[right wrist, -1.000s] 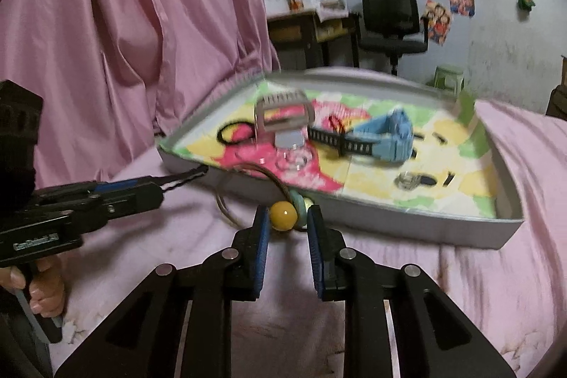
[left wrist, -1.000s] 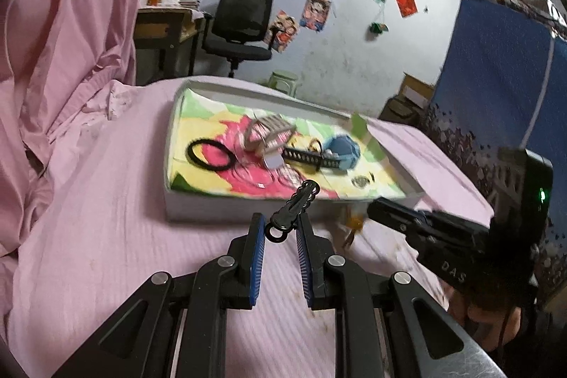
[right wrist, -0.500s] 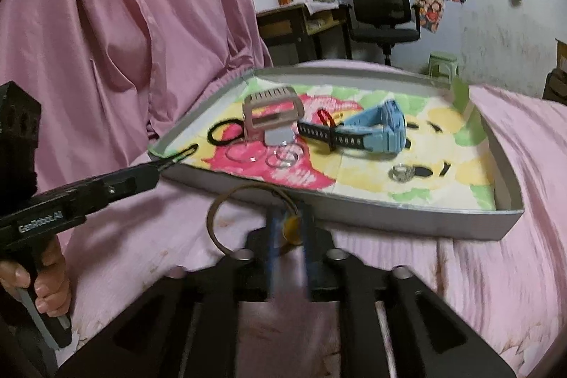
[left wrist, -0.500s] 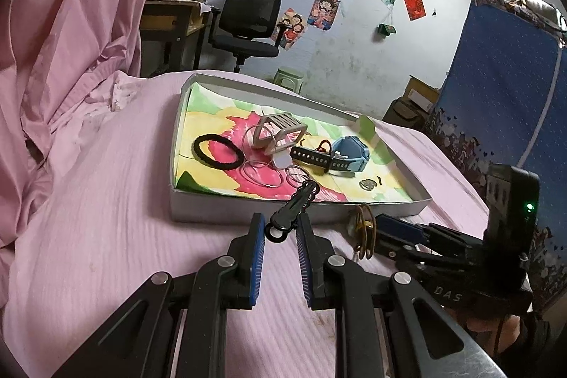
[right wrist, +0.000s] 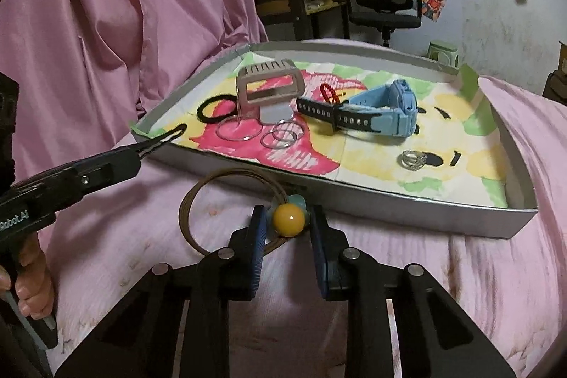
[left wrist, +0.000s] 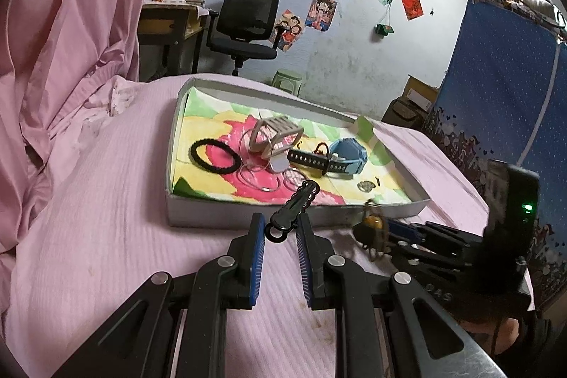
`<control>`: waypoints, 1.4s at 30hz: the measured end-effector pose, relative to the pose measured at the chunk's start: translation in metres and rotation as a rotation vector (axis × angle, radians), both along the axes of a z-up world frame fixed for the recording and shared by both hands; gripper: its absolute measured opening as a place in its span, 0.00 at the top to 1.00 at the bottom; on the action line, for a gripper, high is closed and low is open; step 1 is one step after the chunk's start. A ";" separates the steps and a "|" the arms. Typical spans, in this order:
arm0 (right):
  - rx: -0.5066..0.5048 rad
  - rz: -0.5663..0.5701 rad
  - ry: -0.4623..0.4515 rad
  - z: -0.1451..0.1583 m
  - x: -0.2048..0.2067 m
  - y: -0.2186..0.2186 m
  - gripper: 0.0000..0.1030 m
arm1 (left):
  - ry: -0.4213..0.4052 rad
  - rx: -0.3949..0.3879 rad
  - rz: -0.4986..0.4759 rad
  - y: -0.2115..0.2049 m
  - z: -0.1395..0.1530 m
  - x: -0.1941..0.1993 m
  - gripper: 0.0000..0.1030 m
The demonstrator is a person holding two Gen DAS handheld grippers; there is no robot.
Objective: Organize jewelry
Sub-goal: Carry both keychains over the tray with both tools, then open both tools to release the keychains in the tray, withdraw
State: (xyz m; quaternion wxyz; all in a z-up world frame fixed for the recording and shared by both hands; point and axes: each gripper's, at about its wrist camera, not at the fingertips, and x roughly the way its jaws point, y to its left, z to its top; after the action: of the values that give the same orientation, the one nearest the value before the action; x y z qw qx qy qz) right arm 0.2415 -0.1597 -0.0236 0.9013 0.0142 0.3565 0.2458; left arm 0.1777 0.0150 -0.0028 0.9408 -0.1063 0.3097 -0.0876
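A shallow grey tray (left wrist: 226, 218) (right wrist: 407, 204) with a colourful paper lining lies on the pink bed. It holds a black hair tie (left wrist: 214, 156), a beige clip (right wrist: 269, 89), clear rings (right wrist: 283, 135), a blue watch (right wrist: 386, 116) and a silver ring (right wrist: 413, 160). My left gripper (left wrist: 281, 231) is shut on a black hair clip (left wrist: 296, 204), held just before the tray's near wall. My right gripper (right wrist: 287, 218) is shut on a brown hair band with a yellow bead (right wrist: 288, 218), held low in front of the tray.
Pink curtains (right wrist: 124, 6) hang on the left. A black office chair (left wrist: 248, 23) and a desk (left wrist: 166, 23) stand behind the bed. A blue patterned panel (left wrist: 503, 94) stands at the right. The pink bedsheet (left wrist: 88, 236) surrounds the tray.
Both grippers have drawn back slightly from the tray while keeping their items. The brown band now hangs in a loop to the left of the right gripper's fingers.
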 end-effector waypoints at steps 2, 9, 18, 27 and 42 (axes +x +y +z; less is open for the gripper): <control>0.016 -0.004 -0.028 0.006 -0.005 -0.003 0.79 | -0.011 0.000 0.010 0.001 0.003 0.001 0.83; 0.081 -0.061 -0.170 0.036 -0.015 -0.017 0.79 | -0.020 0.013 0.088 0.005 0.010 0.021 0.83; 0.051 -0.151 -0.075 0.030 0.023 -0.016 0.79 | 0.098 0.094 0.100 -0.005 0.000 0.054 0.83; 0.042 -0.163 -0.035 0.020 0.026 -0.016 0.74 | 0.105 0.099 0.090 -0.005 0.000 0.052 0.82; 0.059 -0.201 -0.112 0.032 -0.018 -0.032 0.39 | -0.044 0.094 0.120 -0.004 0.014 -0.010 0.30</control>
State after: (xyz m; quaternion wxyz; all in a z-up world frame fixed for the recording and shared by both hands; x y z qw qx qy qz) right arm 0.2239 -0.1917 0.0085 0.9392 0.0624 0.2948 0.1648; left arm 0.1676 0.0111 0.0116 0.9549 -0.0784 0.2858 -0.0185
